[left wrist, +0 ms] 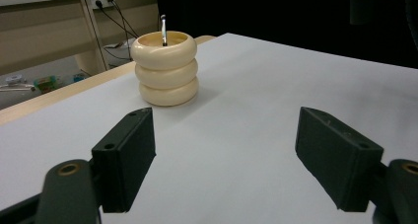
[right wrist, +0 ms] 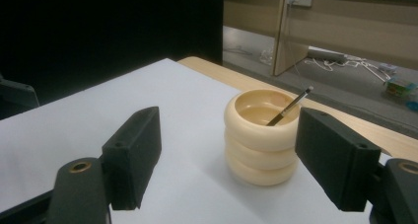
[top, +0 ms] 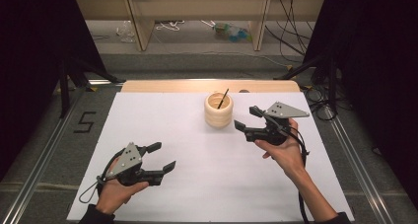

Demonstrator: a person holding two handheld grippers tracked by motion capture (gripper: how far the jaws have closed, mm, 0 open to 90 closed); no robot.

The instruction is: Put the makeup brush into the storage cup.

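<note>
Cream cup [top: 218,110] holding a pen [top: 223,98] sits just left of my right hand-held gripper [top: 245,117], jaws wide open, empty.

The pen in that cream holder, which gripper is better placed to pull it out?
Probably the right gripper: it hovers open just beside the holder, with the pen near its jaw. The left gripper is open too, but farther back.

A ringed holder [top: 218,110] was set on the sheet [top: 187,184] near its far edge, a pen [top: 223,98] leaned inside it, the right gripper [top: 248,118] was held just beside it, and the left gripper [top: 163,156] was kept near the near-left corner.
</note>
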